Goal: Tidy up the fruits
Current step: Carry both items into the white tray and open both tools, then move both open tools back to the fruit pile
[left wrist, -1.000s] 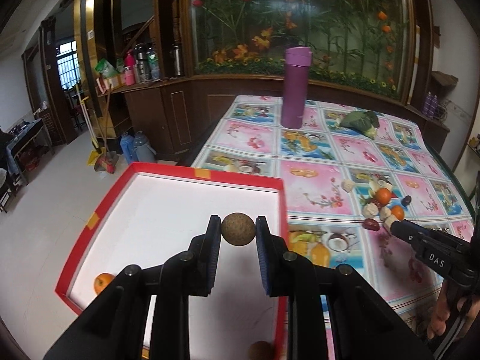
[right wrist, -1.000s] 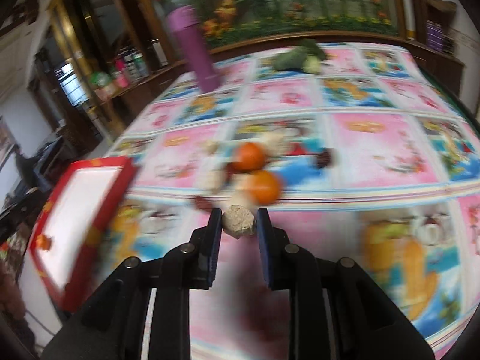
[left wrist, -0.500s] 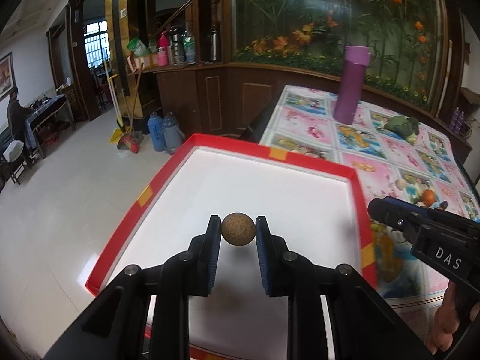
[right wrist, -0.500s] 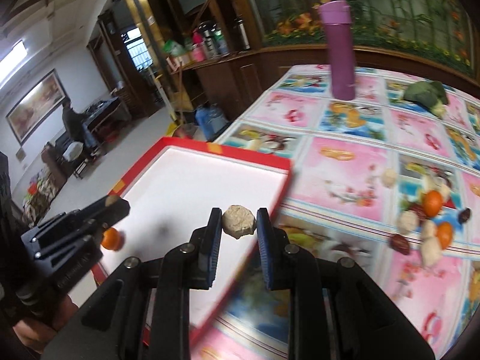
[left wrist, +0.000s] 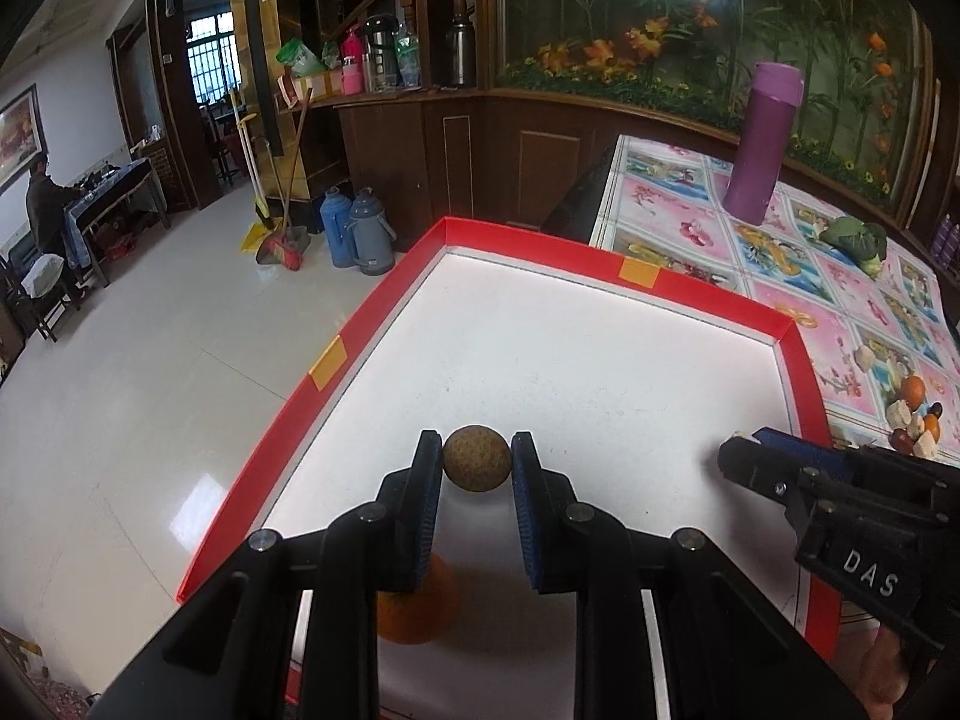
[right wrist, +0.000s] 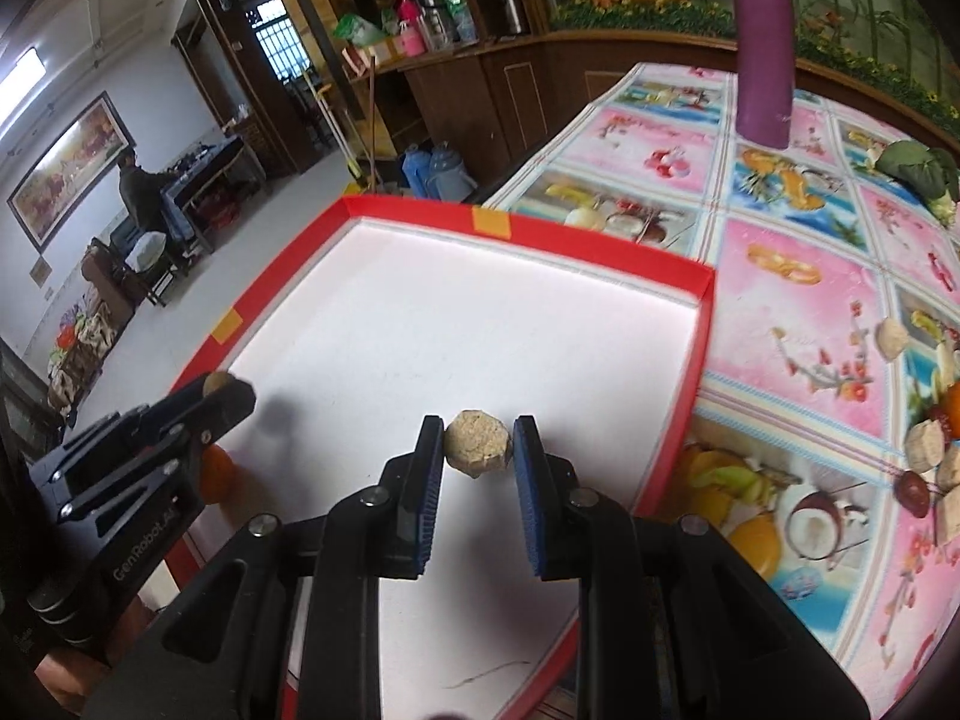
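Observation:
My left gripper (left wrist: 477, 467) is shut on a round brown fruit (left wrist: 477, 465) and holds it over the white floor of the red-rimmed tray (left wrist: 708, 294). An orange (left wrist: 417, 609) lies in the tray under its fingers. My right gripper (right wrist: 478, 450) is shut on a pale tan chunk (right wrist: 478, 449) and holds it over the same tray (right wrist: 600, 246). Each gripper shows in the other's view: the right one (left wrist: 738, 450) and the left one (right wrist: 225, 393). A pile of loose fruits (left wrist: 912, 414) lies on the tablecloth right of the tray, also in the right wrist view (right wrist: 933, 450).
A purple flask (left wrist: 762, 144) stands at the far side of the flowered tablecloth (right wrist: 798, 192). A green vegetable (left wrist: 855, 237) lies to its right. The tray's left rim overhangs the table edge above the tiled floor (left wrist: 150, 372). Brooms and thermos jugs (left wrist: 354, 228) stand by the wall.
Both grippers have moved left from the fruit pile to over the tray, each keeping its piece. The orange now lies under my left gripper.

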